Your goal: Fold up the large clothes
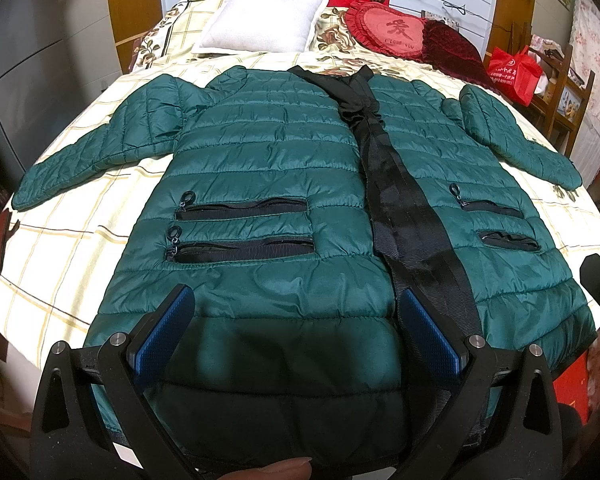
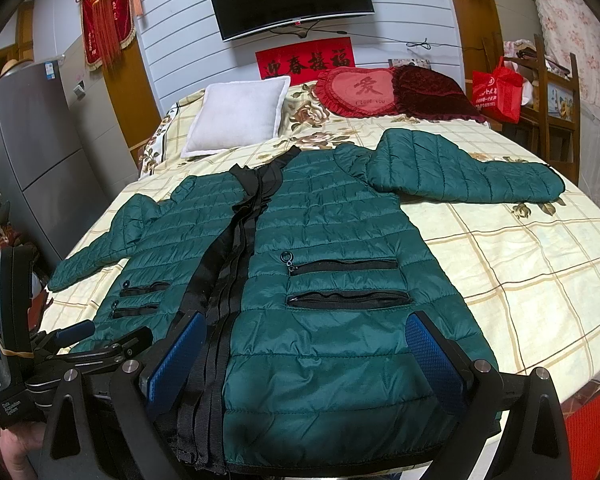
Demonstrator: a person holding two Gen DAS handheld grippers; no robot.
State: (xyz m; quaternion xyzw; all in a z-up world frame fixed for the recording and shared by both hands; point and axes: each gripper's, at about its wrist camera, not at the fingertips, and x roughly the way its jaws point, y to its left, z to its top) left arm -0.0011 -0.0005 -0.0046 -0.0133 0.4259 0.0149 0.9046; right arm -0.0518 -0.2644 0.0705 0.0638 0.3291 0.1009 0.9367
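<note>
Evidently for folding, the green quilted jacket is laid flat, front up, on the bed; left gripper and right gripper are held agape above its hem, nothing gripped.

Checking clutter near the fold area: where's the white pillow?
The white pillow lies at the bed's head, left of the red heart cushion, beyond the green jacket's collar.

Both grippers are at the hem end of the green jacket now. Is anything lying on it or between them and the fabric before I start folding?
Nothing visible is in the way. The green jacket lies flat on the bed with nothing on it. The left gripper and right gripper are open over its hem. The white pillow and red cushion lie beyond the collar.
</note>
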